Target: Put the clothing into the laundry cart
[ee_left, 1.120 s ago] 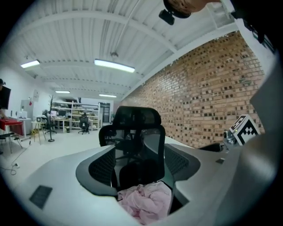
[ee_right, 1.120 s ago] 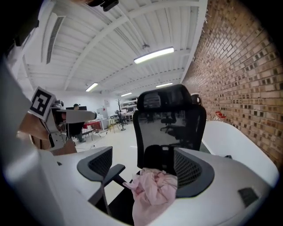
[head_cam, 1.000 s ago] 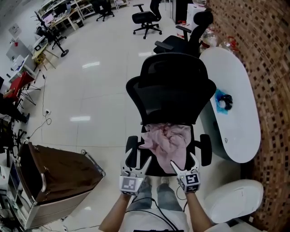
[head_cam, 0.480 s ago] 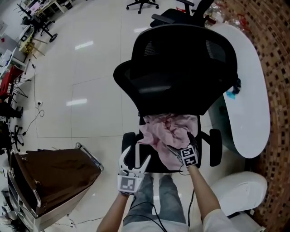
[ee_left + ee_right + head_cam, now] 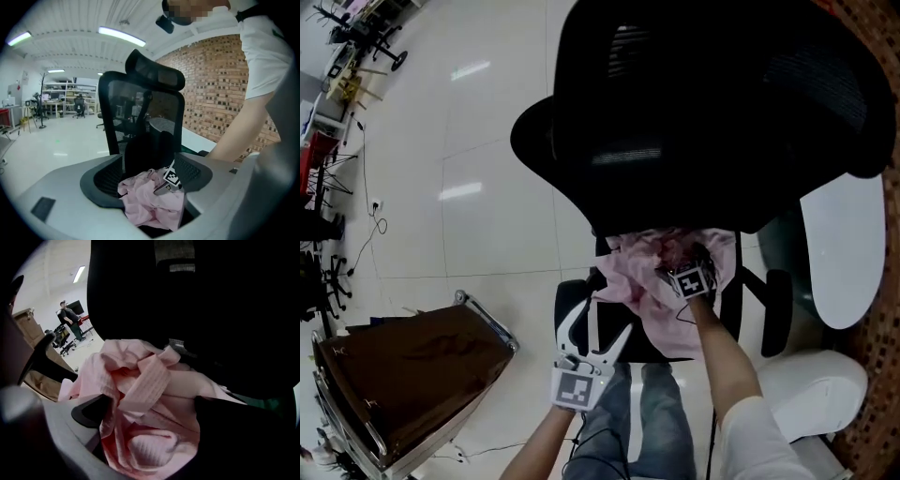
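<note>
My right claw (image 5: 673, 264) is opening around the crumpled pink garment (image 5: 649, 314), which lies between its jaws on the office chair (image 5: 694, 122) seat; my left claw (image 5: 598, 325), nearer me to its left, gapes empty.

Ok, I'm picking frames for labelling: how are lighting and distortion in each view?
Head view: chair backrest is a near-black mass, bright patches glare on the floor. Left gripper view: evenly lit, fisheye-curved. Right gripper view: mostly dark, the pink garment close and soft.

Backrest (image 5: 703, 122) overhangs from above, armrests (image 5: 776, 309) wall both sides. Bare floor (image 5: 487, 225) lies open left toward the cart (image 5: 403, 375); table (image 5: 848, 253) blocks the right.
</note>
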A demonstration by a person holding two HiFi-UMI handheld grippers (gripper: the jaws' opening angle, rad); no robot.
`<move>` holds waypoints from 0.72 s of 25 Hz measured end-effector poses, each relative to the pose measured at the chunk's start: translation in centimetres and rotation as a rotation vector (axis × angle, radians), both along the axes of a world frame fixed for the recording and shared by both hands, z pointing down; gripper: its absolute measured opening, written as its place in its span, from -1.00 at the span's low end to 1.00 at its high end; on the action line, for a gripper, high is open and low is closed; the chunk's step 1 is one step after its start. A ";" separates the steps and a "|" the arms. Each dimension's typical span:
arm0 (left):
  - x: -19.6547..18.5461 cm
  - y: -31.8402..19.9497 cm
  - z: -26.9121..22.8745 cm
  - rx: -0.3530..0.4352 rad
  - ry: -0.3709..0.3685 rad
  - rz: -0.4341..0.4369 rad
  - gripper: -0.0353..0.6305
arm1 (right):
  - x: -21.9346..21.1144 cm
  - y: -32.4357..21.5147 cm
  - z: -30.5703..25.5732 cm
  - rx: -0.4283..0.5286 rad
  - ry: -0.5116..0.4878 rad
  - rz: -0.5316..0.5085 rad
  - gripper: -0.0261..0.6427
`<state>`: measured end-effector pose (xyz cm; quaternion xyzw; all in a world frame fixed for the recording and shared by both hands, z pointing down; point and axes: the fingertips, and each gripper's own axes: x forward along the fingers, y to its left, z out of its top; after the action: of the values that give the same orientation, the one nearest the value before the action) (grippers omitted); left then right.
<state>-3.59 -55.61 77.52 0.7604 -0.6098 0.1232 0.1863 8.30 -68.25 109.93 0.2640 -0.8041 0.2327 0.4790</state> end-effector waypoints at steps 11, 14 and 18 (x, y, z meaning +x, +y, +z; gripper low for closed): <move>-1.1 1.1 1.4 -0.046 0.022 -0.013 0.14 | 1.0 -0.8 3.9 0.010 0.119 0.075 0.49; -1.3 1.3 0.8 -0.039 0.025 -0.030 0.14 | 1.7 -0.5 3.2 -0.058 0.017 0.192 -0.50; -0.9 1.2 -1.5 -0.006 0.042 -0.059 0.13 | 0.9 0.3 -1.1 -0.098 -0.290 0.324 -0.60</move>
<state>-4.48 -54.43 76.00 0.7440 -0.6275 0.1037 0.2050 9.15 -67.91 108.87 0.3302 -0.7993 0.3810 0.3271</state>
